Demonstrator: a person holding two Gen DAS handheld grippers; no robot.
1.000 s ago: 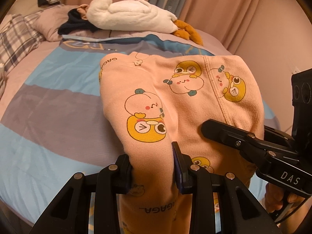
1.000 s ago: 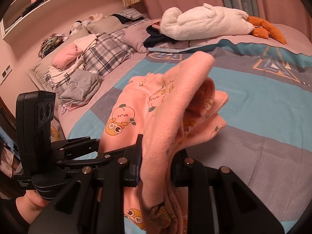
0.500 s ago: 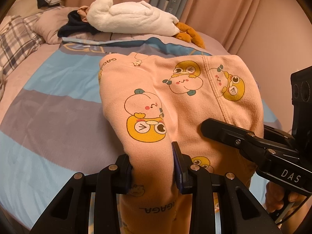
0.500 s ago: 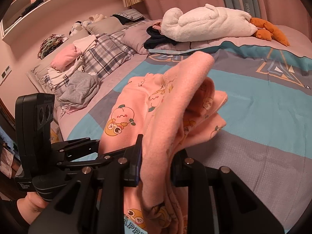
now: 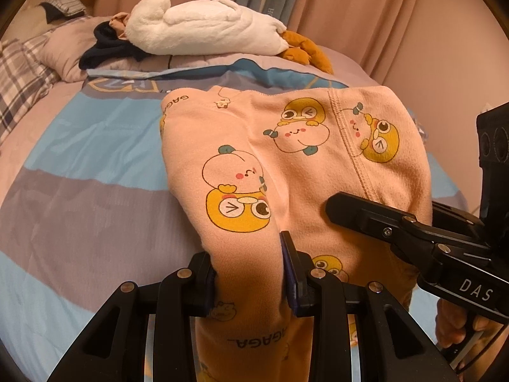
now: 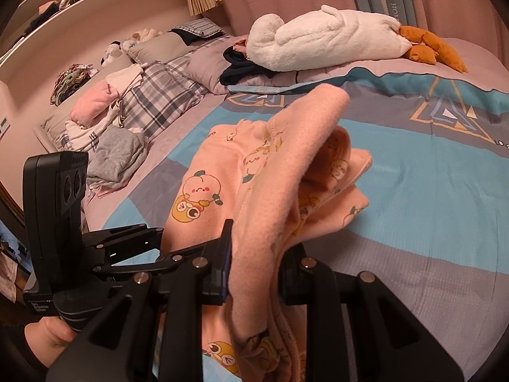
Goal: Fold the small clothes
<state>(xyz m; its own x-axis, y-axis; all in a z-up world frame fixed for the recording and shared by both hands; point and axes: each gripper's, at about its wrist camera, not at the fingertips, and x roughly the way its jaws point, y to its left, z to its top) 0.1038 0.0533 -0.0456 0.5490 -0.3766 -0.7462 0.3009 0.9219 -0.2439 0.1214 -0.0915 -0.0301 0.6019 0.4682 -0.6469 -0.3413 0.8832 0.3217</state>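
A small pink garment printed with yellow cartoon figures hangs bunched over the bed, held up by both grippers. My left gripper is shut on a thick fold at its near left edge. My right gripper is shut on another bunch of the same pink garment, whose folded layers jut out to the right. In the left wrist view the right gripper reaches in from the right, with a hand under it. The right wrist view shows the left gripper low on the left.
The striped blue, grey and pink bedspread lies below. A white plush goose with orange feet and dark clothes lie at the head. Plaid pillows and piled clothes sit to the left. Pink curtains hang behind.
Both grippers, still holding the garment, have drifted slightly across the bed; the plush goose and the bedspread stripes sit a little lower in both views. The grips are unchanged.
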